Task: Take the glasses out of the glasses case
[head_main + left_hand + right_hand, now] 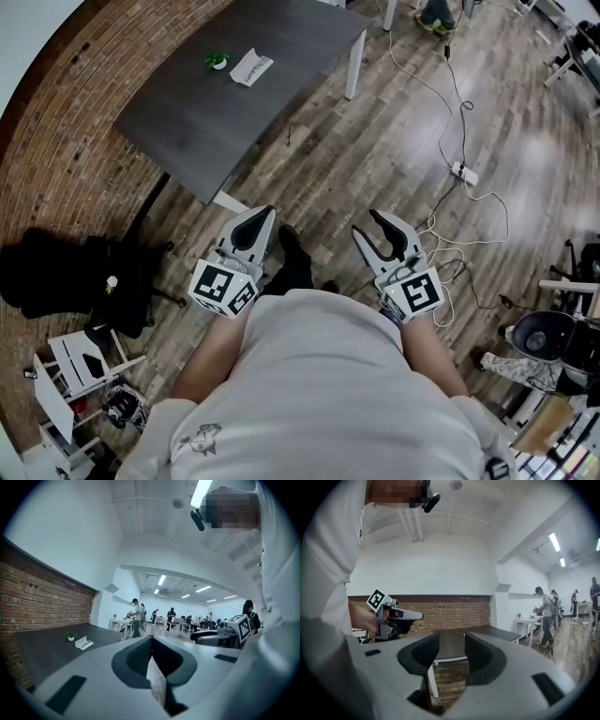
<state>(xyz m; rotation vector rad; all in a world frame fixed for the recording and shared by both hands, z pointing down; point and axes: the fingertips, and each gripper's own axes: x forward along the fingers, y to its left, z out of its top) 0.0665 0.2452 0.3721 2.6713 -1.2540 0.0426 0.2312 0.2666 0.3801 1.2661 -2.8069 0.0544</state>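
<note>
The white glasses case lies on the dark grey table, far ahead of both grippers; the left gripper view shows the glasses case small at the left. I cannot make out glasses in it. My left gripper is held close to the body over the floor, its jaws together with nothing between them. Beside it my right gripper stands open and empty, looking level toward the table.
A small green potted plant stands next to the case. The table's white leg is at its far corner. Cables and a power strip lie on the wood floor at right. Dark bags and a white chair sit left.
</note>
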